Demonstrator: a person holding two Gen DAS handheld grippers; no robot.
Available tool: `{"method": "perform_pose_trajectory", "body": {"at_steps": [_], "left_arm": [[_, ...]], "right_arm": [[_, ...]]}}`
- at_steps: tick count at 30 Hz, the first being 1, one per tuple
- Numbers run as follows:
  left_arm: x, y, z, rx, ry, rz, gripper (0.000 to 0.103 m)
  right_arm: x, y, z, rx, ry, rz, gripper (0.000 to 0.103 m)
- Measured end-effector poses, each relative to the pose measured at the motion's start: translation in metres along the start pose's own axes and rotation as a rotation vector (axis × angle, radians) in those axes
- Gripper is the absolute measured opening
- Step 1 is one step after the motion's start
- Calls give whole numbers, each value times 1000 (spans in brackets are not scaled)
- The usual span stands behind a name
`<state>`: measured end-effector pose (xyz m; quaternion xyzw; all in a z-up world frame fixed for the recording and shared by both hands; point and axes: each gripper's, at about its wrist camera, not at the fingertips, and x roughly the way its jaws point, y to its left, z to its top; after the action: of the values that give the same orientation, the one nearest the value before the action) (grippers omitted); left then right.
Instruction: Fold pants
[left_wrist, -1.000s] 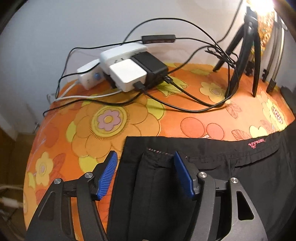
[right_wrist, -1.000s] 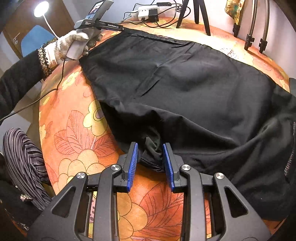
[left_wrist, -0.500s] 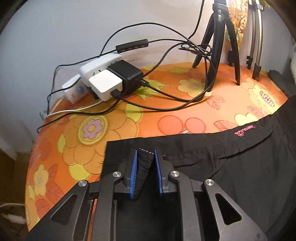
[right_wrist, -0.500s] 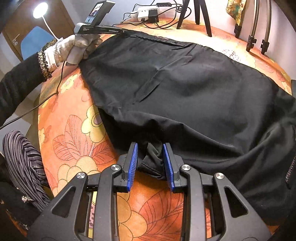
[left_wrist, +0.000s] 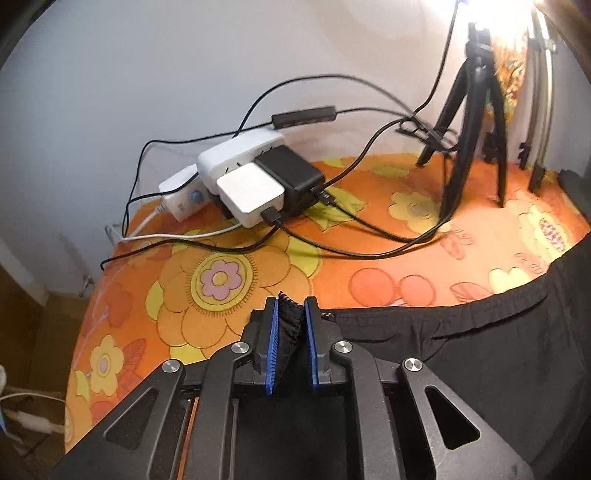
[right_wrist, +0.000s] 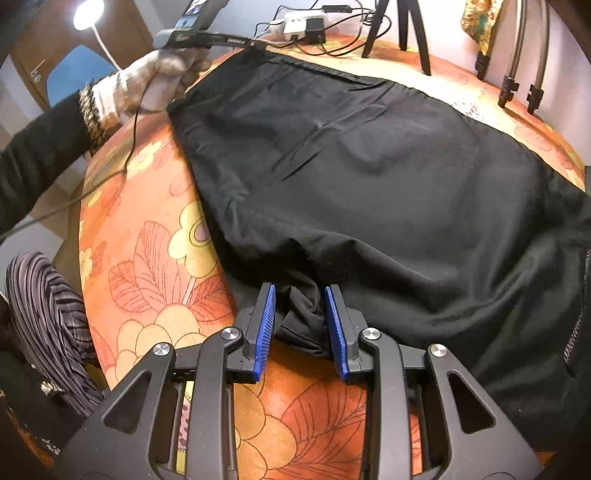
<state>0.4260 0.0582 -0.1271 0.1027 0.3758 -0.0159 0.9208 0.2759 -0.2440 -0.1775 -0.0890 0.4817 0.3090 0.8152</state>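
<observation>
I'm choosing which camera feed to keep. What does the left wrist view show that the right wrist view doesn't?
Only the left wrist view: the left claw close up, shut on the black fabric pants at a corner, its jaws having just been closing.

Only the right wrist view: the right claw gripping a bunched fold of the pants, the gloved hand holding the other tool, and the pants spread out.

Both: the orange flowered tablecloth, the white power strip with chargers and the black tripod.
</observation>
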Motion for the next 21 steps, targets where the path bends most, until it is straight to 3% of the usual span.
{"method": "perform_pose_trajectory", "body": {"at_steps": [4, 8, 11, 13, 15, 18, 20, 21], "left_arm": [[17, -2, -5, 9, 43, 25, 12], [19, -4, -5, 20, 37, 33, 13], [9, 3, -3, -5, 34, 22, 19], [-4, 10, -3, -21, 22, 14, 25], [-16, 13, -2, -37, 12, 0, 25], [-45, 3, -6, -29, -7, -91, 25], [-66, -17, -12, 12, -20, -161, 25], [-73, -30, -14, 35, -23, -194, 28]], "right_arm": [[-2, 4, -5, -24, 24, 34, 29], [-12, 3, -11, -32, 44, 76, 29], [-29, -4, -17, -2, 24, 116, 29], [-43, -15, -19, 52, -21, 86, 29], [-55, -26, -21, 99, -53, 60, 29], [-77, -42, -29, 192, -114, -36, 30], [-91, -58, -39, 273, -152, -151, 54], [-98, -66, -45, 325, -169, -211, 57]]}}
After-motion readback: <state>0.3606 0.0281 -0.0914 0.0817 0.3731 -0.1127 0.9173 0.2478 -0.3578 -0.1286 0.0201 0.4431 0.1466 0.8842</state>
